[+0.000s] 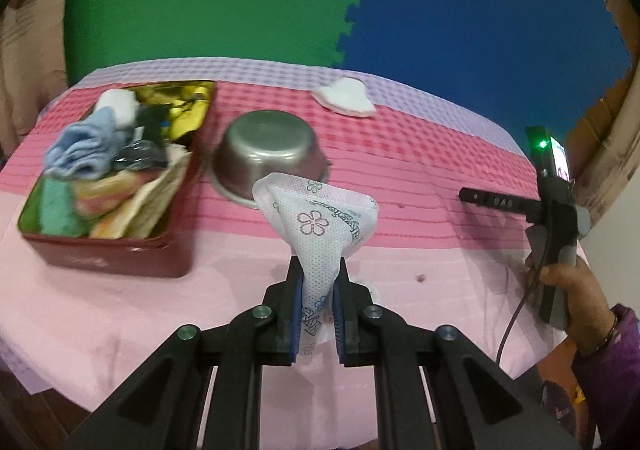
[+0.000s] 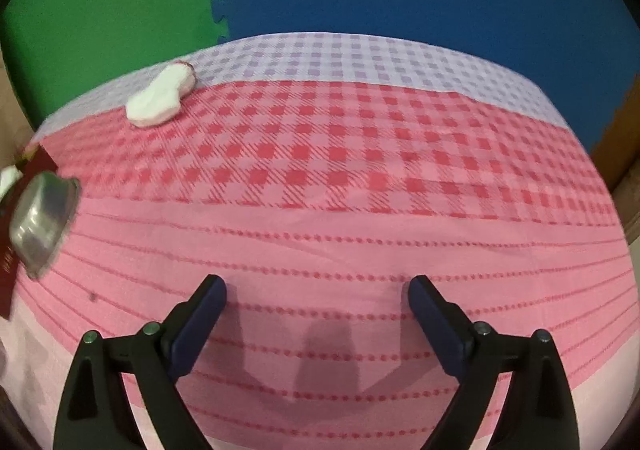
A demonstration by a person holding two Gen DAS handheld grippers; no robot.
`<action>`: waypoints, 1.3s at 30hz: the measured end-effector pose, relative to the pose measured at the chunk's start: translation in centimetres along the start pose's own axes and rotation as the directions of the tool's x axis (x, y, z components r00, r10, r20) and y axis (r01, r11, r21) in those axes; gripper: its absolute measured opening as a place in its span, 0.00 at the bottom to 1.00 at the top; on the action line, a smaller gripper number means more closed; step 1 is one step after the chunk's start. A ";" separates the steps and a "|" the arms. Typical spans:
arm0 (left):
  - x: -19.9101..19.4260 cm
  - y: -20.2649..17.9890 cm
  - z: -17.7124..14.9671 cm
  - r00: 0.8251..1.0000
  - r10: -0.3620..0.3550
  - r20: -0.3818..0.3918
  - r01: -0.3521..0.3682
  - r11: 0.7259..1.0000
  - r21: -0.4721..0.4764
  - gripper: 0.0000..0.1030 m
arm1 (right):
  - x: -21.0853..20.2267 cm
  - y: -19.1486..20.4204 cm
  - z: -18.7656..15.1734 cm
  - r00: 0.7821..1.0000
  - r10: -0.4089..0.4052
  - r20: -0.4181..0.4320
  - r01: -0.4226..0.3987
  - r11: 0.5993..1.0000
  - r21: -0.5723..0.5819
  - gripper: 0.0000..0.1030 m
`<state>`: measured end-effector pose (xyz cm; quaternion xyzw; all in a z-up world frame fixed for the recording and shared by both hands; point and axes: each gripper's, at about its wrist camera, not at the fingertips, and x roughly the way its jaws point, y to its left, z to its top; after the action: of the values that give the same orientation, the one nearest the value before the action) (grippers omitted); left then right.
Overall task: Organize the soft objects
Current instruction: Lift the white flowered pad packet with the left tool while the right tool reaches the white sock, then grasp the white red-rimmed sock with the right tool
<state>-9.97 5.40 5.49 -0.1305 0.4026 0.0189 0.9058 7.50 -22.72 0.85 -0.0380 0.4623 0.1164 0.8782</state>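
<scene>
Table (image 2: 360,234) under a pink checked cloth; its near edge is cut off by both views. Red tin (image 1: 120,250) at the left edge, stuffed with folded cloths (image 1: 80,153), blurred, contents hard to separate. Upturned steel bowl (image 1: 268,153) just right of the tin, its near rim hidden behind the wipe. Left gripper (image 1: 318,274) clamps a white flower-print wipe (image 1: 320,226), held above the cloth. Right gripper (image 2: 318,290) empty, fingers wide, over bare cloth. White pad (image 2: 160,99) near the far edge.

text: "UAS" on black bar (image 1: 494,203) | printed packet (image 1: 320,226) script blurred, unreadable
</scene>
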 end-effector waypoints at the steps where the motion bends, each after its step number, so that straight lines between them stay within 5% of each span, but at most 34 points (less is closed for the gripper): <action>1: -0.4 0.4 -0.2 1.000 0.004 0.006 -0.004 1.000 -0.006 0.11 | 0.0 0.2 0.6 0.999 0.031 -0.011 -0.030 0.999 0.014 0.93; 7: -1.4 2.9 -0.2 1.000 -0.013 0.003 0.013 0.997 -0.077 0.11 | 0.3 2.3 4.2 0.983 0.176 -0.055 -0.172 0.982 0.073 0.92; 15: -1.8 4.5 -0.5 0.999 -0.035 0.003 0.035 0.991 -0.128 0.11 | 2.8 7.6 10.1 0.964 0.246 -0.100 -0.238 0.968 0.080 0.92; 27: -0.7 4.9 -0.4 0.998 -0.047 -0.029 0.043 0.990 -0.131 0.11 | 9.6 13.2 14.6 0.958 0.188 -0.217 -0.180 0.982 0.057 0.92; 33: -0.3 5.3 -0.4 0.997 -0.063 -0.041 0.056 0.987 -0.148 0.11 | 11.7 15.9 15.1 0.974 0.068 -0.217 -0.079 0.996 -0.041 0.93; 39: -0.1 5.5 -0.6 0.995 -0.075 -0.059 0.065 0.986 -0.153 0.11 | 13.1 17.4 16.3 0.959 0.030 -0.281 -0.049 0.997 -0.062 0.97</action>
<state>-11.22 10.56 3.96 -0.2135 0.4243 0.0133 0.8799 23.59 -0.77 0.08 -0.0747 0.5784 0.1429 0.7996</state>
